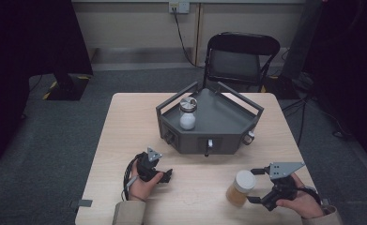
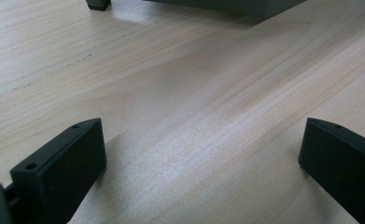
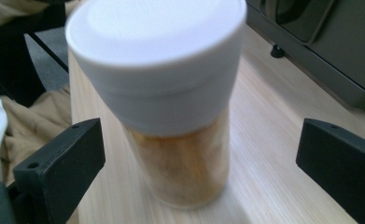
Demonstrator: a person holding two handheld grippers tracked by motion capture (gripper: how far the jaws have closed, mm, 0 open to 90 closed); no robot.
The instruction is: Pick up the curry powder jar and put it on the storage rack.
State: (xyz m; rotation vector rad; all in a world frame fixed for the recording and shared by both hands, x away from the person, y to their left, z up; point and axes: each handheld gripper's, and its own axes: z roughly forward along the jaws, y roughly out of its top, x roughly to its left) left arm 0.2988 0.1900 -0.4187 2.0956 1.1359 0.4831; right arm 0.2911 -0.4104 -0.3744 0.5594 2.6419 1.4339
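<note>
A clear jar (image 1: pixel 240 187) with a white lid and amber contents stands on the wooden table (image 1: pixel 125 131) near its front right. My right gripper (image 1: pixel 252 185) is open, with one jaw on each side of the jar and neither touching it. In the right gripper view the jar (image 3: pixel 171 93) sits close between the wide-apart jaws of the right gripper (image 3: pixel 201 154). My left gripper (image 1: pixel 164 176) lies low at the front left and is open. In the left gripper view the left gripper (image 2: pixel 201 158) has bare wood between its jaws.
A dark grey railed stand (image 1: pixel 223 112) sits at the table's back centre, bearing a jar with a silver lid and white contents (image 1: pixel 187 114). Its base shows close by (image 2: pixel 227 4) (image 3: pixel 339 46). A black folding chair (image 1: pixel 240 56) stands behind the table.
</note>
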